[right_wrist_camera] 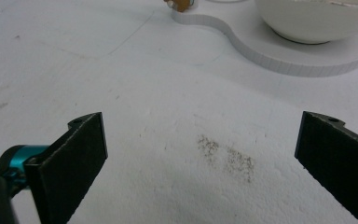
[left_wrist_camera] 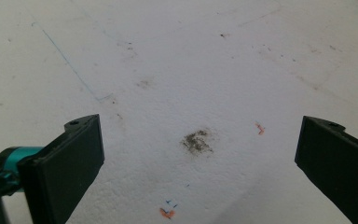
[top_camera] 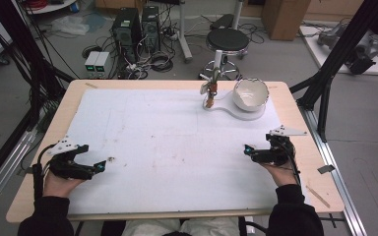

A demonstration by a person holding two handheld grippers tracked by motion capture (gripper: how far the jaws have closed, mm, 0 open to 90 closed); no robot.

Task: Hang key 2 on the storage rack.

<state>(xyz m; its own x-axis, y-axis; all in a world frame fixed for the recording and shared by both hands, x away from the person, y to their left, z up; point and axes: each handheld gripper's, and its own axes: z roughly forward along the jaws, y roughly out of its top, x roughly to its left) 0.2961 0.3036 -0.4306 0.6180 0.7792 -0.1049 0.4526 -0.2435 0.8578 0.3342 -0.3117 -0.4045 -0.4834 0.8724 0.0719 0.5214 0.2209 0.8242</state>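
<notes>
Both grippers, left (top_camera: 100, 166) and right (top_camera: 246, 149), rest wide open and empty on the white board (top_camera: 152, 132), well short of the bowl (top_camera: 250, 93), seemingly ready to reach.

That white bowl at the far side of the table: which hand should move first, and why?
Probably the right gripper should ease forward toward the white bowl on its white base. Its fingers stand wide open with nothing between them, and the bowl lies ahead on that side, while the left gripper rests much farther away.
</notes>
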